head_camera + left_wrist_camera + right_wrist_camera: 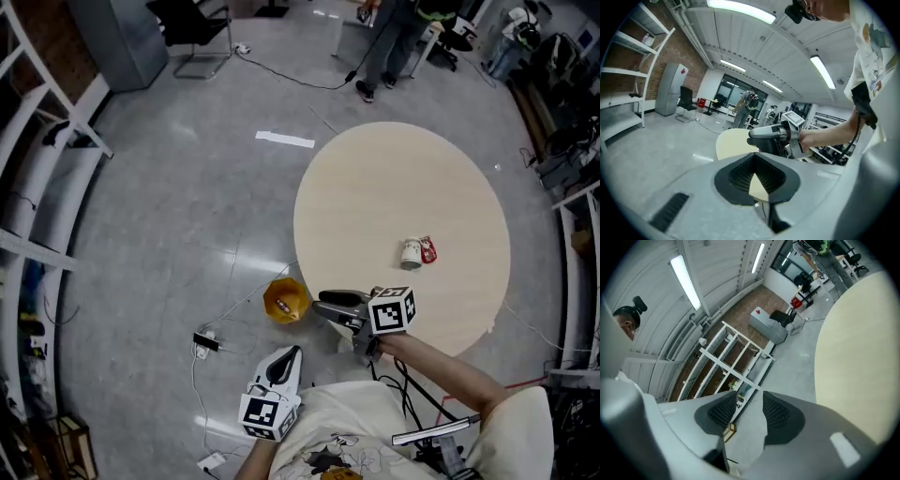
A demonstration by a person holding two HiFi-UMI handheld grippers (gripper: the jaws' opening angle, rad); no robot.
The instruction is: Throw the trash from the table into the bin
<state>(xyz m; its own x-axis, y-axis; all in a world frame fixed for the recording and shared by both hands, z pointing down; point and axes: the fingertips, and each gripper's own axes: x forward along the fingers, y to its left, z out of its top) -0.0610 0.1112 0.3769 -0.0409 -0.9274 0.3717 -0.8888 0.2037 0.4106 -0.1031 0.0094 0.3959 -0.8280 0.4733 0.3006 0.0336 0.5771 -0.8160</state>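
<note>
A grey floor [169, 216] fills most of the head view, and on it stands the round pale table [375, 187], its near rim partly covered by the person's right forearm [441, 370]. Left of the table, white shelving [37, 141] runs off the frame edge. Beyond the table, a standing person [380, 47] is cut off at the top, only legs showing. On the floor just beside the table's near left rim sits the yellow bin [286, 301]; something dark lies inside it, too small to make out. The right gripper [323, 305] hangs over the table's near rim beside the bin, its jaws apart with only floor and shelving visible through the gap. The left gripper [291, 354] is lower in the frame, farther from the table than the bin, its pads meeting at the tips with nothing between them; the hand behind it is cut off at the bottom edge. On the table's right half, near its front, a white cup [411, 251] sits touching a small red piece of trash [428, 250] whose kind cannot be told.
</note>
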